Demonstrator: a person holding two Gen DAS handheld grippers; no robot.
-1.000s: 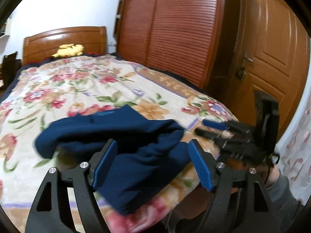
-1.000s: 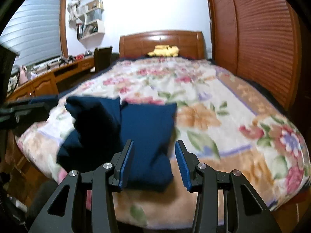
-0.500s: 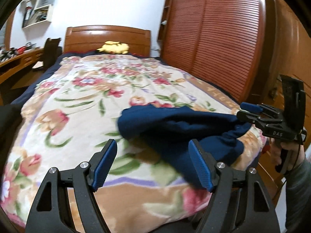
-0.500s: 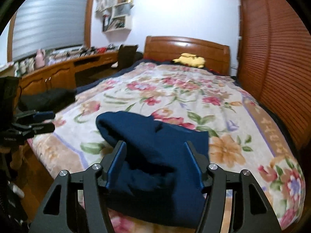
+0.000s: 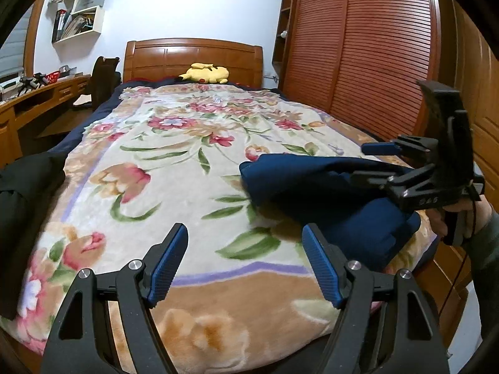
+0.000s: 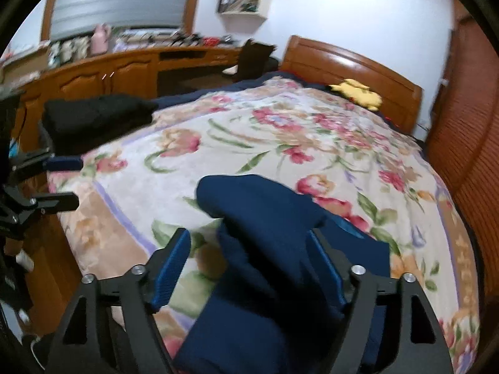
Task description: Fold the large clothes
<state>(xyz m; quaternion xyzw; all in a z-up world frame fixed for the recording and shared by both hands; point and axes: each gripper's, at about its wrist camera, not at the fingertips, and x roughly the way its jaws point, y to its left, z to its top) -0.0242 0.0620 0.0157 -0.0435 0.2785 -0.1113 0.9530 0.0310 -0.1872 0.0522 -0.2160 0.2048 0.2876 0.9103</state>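
A navy blue garment (image 5: 318, 187) lies bunched near the foot of the bed, toward its right side. My left gripper (image 5: 246, 249) is open over the bare floral blanket (image 5: 174, 187), left of the garment, with nothing between its fingers. My right gripper (image 6: 249, 249) hangs just over the garment (image 6: 265, 218); its jaws are opening and the cloth sits loosely between them. A fold hides part of the right-hand finger. Each gripper shows in the other's view: the right gripper (image 5: 358, 162) in a person's hand (image 5: 461, 215), and the left gripper (image 6: 78, 182) at the bed's left edge.
A folded black garment (image 6: 96, 113) rests on the bed's left edge. A yellow plush toy (image 5: 204, 73) lies by the wooden headboard (image 5: 193, 56). A slatted wardrobe (image 5: 374, 62) runs along the right, and a wooden desk (image 6: 124, 71) with a chair along the left.
My right gripper's jaws have widened over the navy garment as it moved in above it. My left gripper swung left off the garment, which now lies to its right.
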